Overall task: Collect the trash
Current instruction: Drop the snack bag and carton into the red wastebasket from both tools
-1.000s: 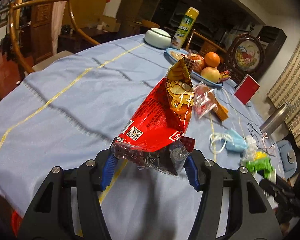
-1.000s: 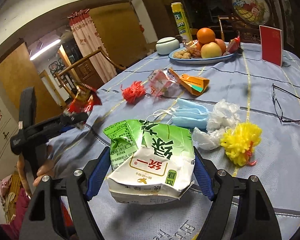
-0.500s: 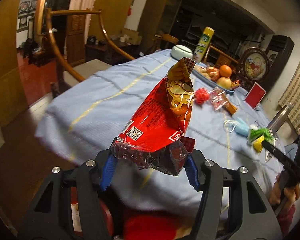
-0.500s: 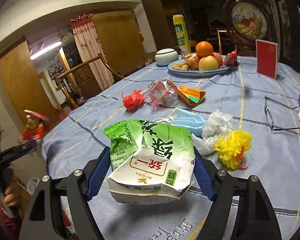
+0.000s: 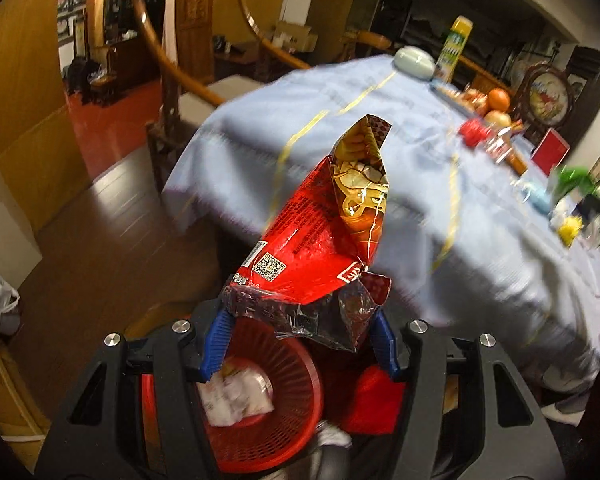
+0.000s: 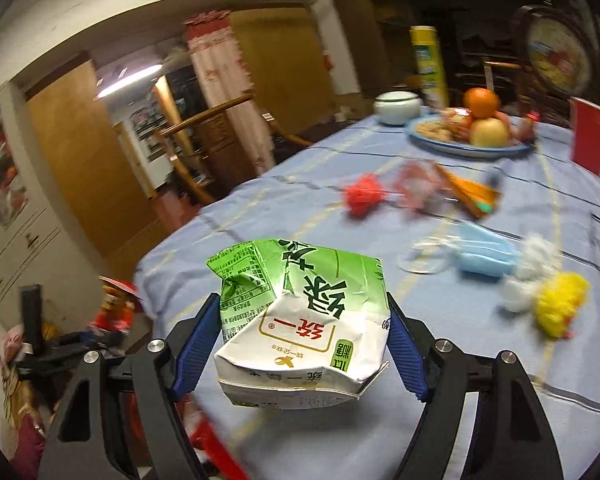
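Note:
My left gripper [image 5: 300, 344] is shut on a red snack bag [image 5: 320, 240] and holds it off the table's edge, above a red mesh trash basket [image 5: 260, 412] on the floor with white wrappers inside. My right gripper [image 6: 300, 352] is shut on a crumpled green-and-white drink carton [image 6: 300, 320], held above the blue tablecloth [image 6: 440, 320] near its front edge. On the table lie a red pompom [image 6: 362, 198], a clear wrapper [image 6: 416, 192], an orange packet [image 6: 468, 196], a blue face mask [image 6: 480, 254], white plastic [image 6: 528, 276] and a yellow pompom [image 6: 560, 308].
A fruit plate [image 6: 468, 140], a white lidded bowl [image 6: 396, 108], a yellow-green can [image 6: 428, 68], a red card [image 6: 588, 140] and a round framed picture [image 6: 556, 52] stand at the table's far side. A wooden chair [image 5: 172, 80] stands left of the table. The left gripper also shows low left in the right wrist view [image 6: 80, 340].
My left gripper has carried the red snack bag off the table, back and down over the red basket. My right gripper has pulled back and left with the carton.

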Action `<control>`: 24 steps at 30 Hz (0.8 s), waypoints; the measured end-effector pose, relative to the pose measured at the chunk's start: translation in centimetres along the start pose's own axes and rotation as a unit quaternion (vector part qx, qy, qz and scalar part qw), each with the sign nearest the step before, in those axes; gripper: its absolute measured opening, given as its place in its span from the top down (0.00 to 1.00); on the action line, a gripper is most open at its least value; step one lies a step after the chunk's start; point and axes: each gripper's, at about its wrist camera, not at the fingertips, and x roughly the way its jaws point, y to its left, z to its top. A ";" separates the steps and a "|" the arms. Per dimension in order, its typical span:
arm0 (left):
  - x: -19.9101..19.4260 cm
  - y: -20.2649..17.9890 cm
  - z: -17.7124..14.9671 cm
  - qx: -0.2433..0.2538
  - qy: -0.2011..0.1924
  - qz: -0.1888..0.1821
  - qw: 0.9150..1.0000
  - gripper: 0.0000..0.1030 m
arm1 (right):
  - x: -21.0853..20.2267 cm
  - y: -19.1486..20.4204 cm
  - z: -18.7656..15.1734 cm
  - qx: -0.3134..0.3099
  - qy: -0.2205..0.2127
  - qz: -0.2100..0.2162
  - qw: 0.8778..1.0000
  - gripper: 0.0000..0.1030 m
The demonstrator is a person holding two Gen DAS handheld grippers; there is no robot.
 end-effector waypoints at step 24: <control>0.4 11.5 -4.2 -0.087 0.022 0.088 0.992 0.07 | 11.8 20.4 -6.9 -0.170 0.199 0.115 0.958 0.25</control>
